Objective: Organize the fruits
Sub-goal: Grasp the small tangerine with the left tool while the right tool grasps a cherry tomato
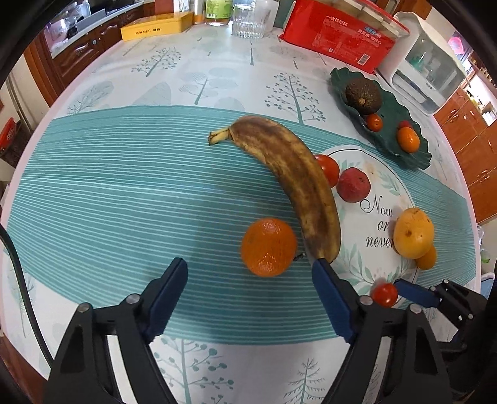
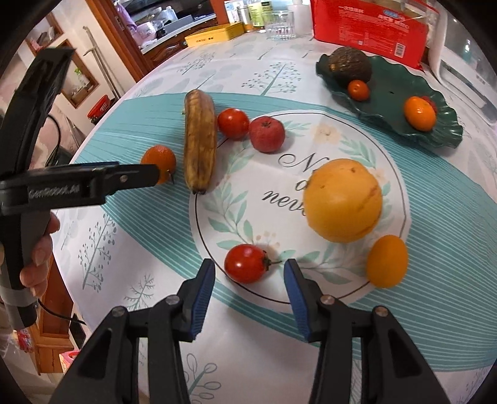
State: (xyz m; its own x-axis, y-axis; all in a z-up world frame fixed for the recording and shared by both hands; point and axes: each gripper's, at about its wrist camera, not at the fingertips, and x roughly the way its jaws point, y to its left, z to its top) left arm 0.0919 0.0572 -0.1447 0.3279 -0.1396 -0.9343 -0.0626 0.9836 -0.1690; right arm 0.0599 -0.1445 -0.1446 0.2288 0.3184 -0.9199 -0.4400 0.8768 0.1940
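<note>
Looking from left wrist: left gripper (image 1: 250,267) jaws apart, nothing pressed; orange mandarin (image 1: 268,247) lies just ahead between the fingers on the striped tablecloth (image 1: 124,192).
Obstacle: browned banana (image 1: 295,183) runs just beside the mandarin; its lower tip meets the gripper's right finger, contact unclear.
Beyond banana: red tomato (image 1: 327,169) and dull red fruit (image 1: 353,185) on the printed circle.
Far right: green leaf dish (image 1: 413,155) holding dark avocado (image 1: 362,95) and small oranges.

Looking from right wrist: right gripper (image 2: 249,269) fingers apart, straddling a stemmed cherry tomato (image 2: 246,263); pads not touching it.
Neighbours: big yellow fruit (image 2: 343,200), small yellow-orange fruit (image 2: 386,261) near the right finger.
Back edge: red package (image 2: 369,25), glass (image 2: 279,25), yellow box (image 2: 214,35).
</note>
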